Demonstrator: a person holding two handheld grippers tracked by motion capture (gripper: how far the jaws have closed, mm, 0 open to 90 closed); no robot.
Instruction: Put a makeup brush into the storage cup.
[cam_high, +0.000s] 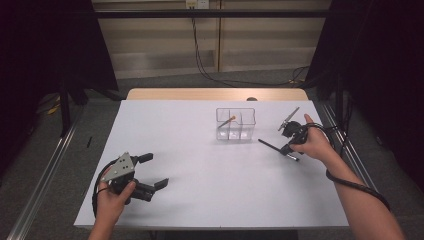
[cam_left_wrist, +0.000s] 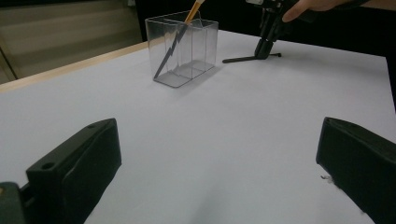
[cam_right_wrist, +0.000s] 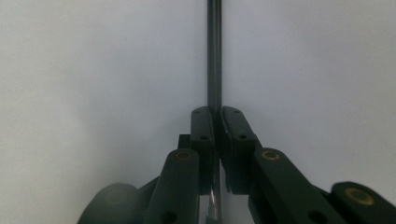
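Pick-up step under way. The right gripper (cam_high: 287, 148) is clenched on a dark pen (cam_right_wrist: 214, 56) near the table's (cam_high: 200, 195) right edge, just right of the clear holder (cam_high: 235, 124); the pen looks to lie low on the surface, its tip pointing toward the holder. The holder sits right of centre toward the far edge, a pencil (cam_left_wrist: 194, 9) leaning in one compartment. The left gripper (cam_high: 142, 172) rests released near the front-left corner. Next likely: lift, tilt the pen upright, and lower it into a free compartment.
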